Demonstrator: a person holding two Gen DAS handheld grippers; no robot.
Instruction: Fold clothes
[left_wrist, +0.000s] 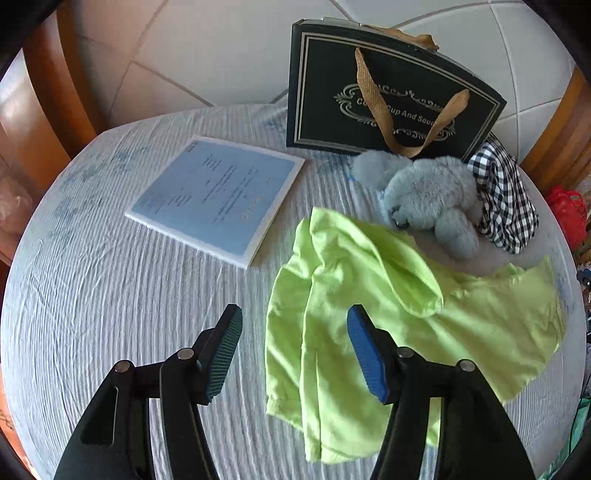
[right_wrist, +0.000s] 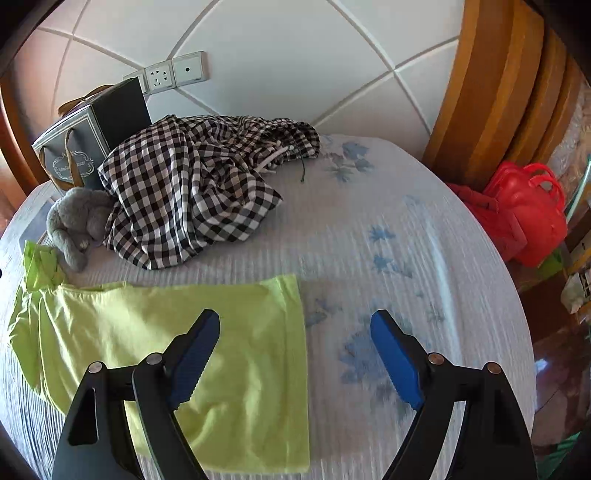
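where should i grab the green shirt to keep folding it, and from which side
Grip the green shirt at its flat corner nearest the right tool, coming down from above with one finger slipped under the edge. That end lies smooth with a straight free hem on the bedsheet, so it should lift cleanly. The far end by the grey plush toy is bunched and harder to pinch neatly.

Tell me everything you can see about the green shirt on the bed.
The green shirt is lime-coloured, thin, soft-looking fabric. It lies spread on the striped bedsheet, not yet neatly folded: one end flat with a straight edge, the other bunched, with a flap turned over and a small slit at a hem. Its crumpled end lies right beside the grey plush toy. Both grippers hover above it, open, holding nothing.
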